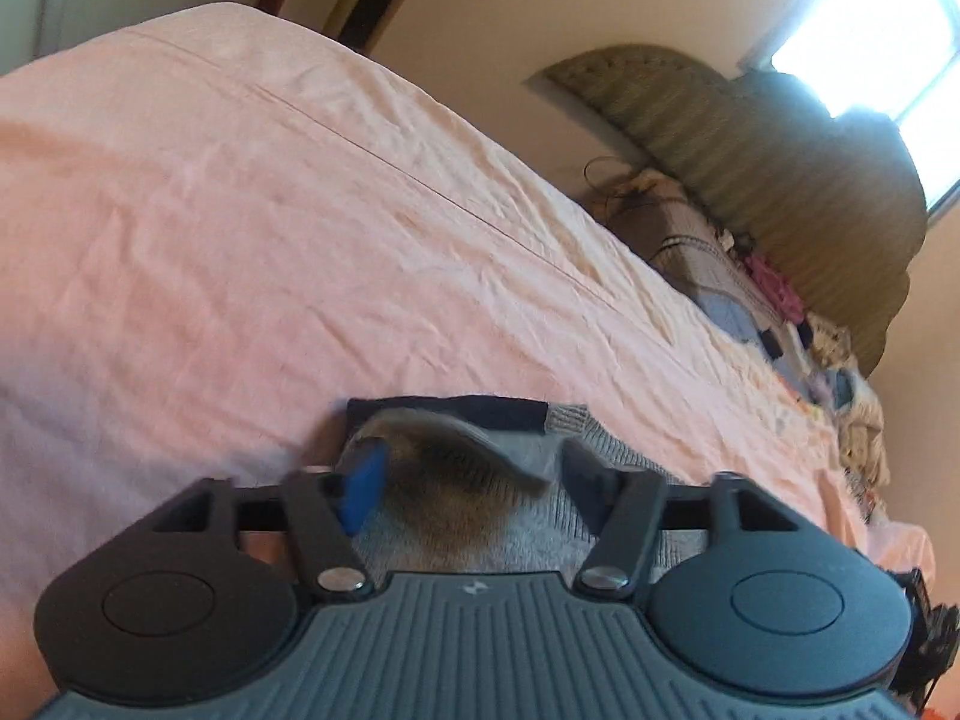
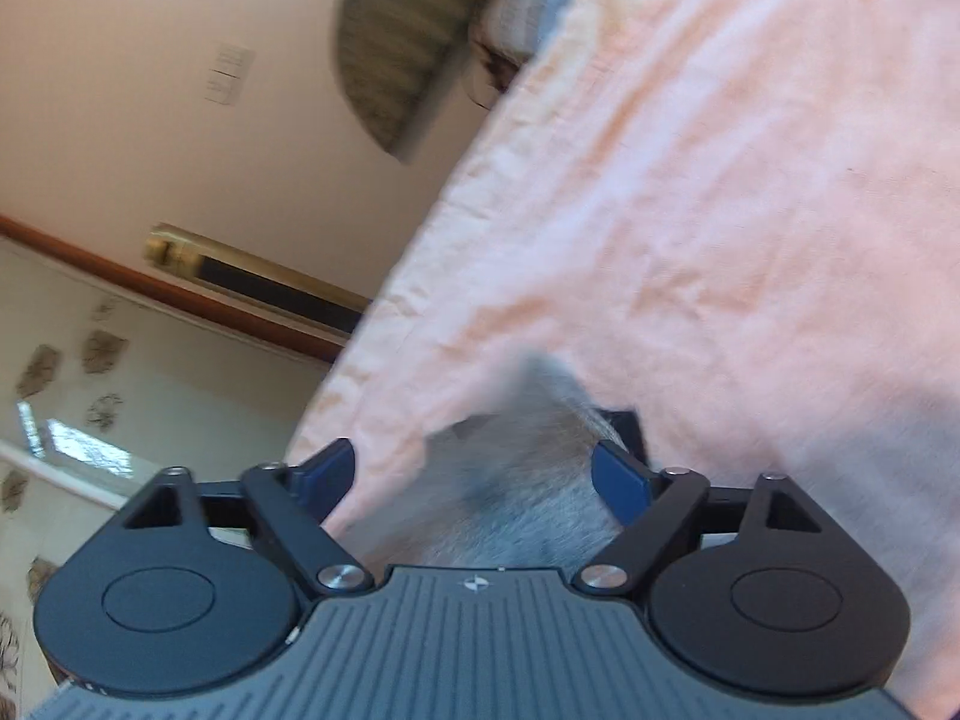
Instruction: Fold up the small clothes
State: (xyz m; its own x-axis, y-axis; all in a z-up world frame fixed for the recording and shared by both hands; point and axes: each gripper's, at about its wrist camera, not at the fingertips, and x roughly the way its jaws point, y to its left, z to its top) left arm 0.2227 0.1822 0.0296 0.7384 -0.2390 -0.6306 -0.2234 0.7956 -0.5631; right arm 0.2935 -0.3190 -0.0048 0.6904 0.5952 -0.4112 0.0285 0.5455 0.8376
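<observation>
A small grey knit garment with a dark navy band lies on the pink bedsheet, close under the camera. My left gripper stands open over it. One blue pad sits at the edge of a raised fold, and the other finger is off to the right. In the right wrist view the same grey garment shows blurred between the wide-apart blue pads of my right gripper, which is open. Neither gripper pinches the fabric.
A pile of mixed clothes lies at the far right of the bed, in front of a green padded headboard. There is a bright window above. In the right wrist view the bed's edge drops off to the left towards the wall.
</observation>
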